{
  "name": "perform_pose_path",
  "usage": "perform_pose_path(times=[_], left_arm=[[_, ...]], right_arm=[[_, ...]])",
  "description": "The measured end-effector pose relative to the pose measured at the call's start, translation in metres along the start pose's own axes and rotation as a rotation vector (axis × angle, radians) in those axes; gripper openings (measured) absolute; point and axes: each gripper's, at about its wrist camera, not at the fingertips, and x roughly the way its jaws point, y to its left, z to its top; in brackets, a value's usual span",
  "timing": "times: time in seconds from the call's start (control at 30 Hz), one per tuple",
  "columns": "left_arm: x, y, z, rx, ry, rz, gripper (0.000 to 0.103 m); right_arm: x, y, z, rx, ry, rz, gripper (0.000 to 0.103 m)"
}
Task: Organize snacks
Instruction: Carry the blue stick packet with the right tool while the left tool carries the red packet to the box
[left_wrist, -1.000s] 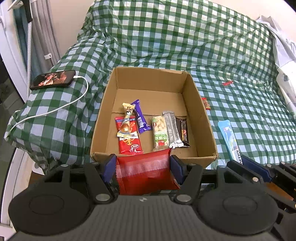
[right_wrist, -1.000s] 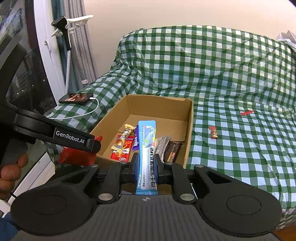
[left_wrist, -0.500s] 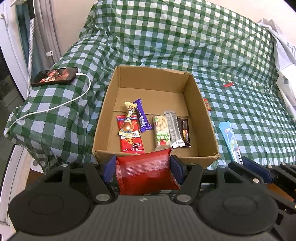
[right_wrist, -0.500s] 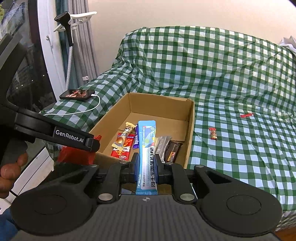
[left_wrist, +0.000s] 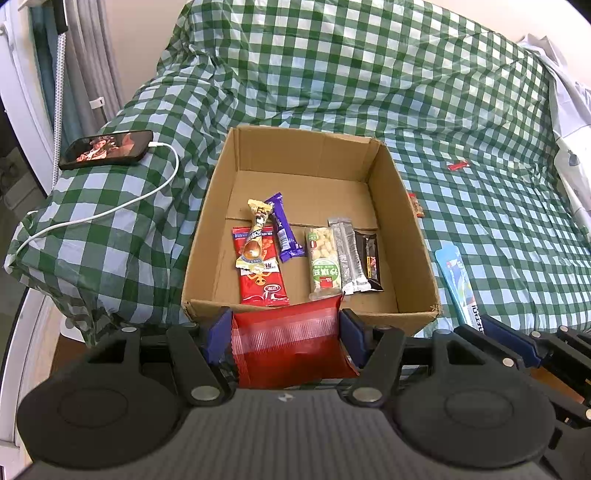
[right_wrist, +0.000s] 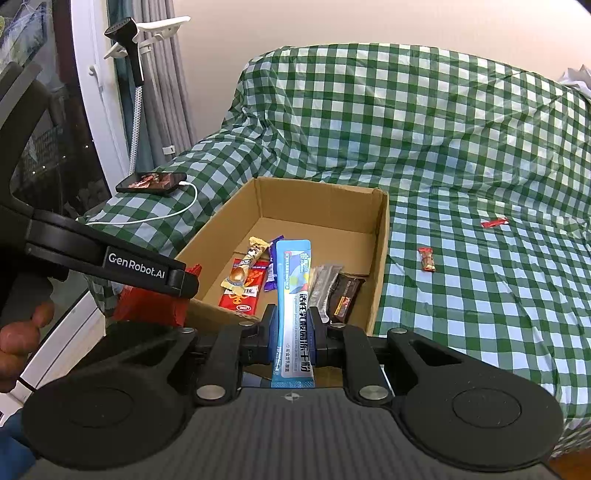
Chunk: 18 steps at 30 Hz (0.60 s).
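Inside one cardboard box (left_wrist: 402, 206) lie six snacks (left_wrist: 323, 262); each claw clamps another.

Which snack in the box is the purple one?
The purple bar lies near the middle of the cardboard box, beside the red packet. The other snacks there are red, gold, green, silver and black.

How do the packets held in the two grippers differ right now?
The red packet in the left gripper is wide and plain, spreading the fingers well apart. The blue sachet in the right gripper is narrow and long with printed text, so those fingers sit close together. The red packet barely pokes past its fingers; the blue sachet sticks far out. Both are clamped by their sides near the cardboard box.
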Motion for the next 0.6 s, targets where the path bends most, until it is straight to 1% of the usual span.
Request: perform_pose_path(times=[0.6], left_arm=[[0.018, 0.010, 0.008, -0.034, 0.030, 0.004, 0.068]], right_arm=[[0.016, 0.000, 0.006, -0.002, 0.052, -0.014, 0.017]])
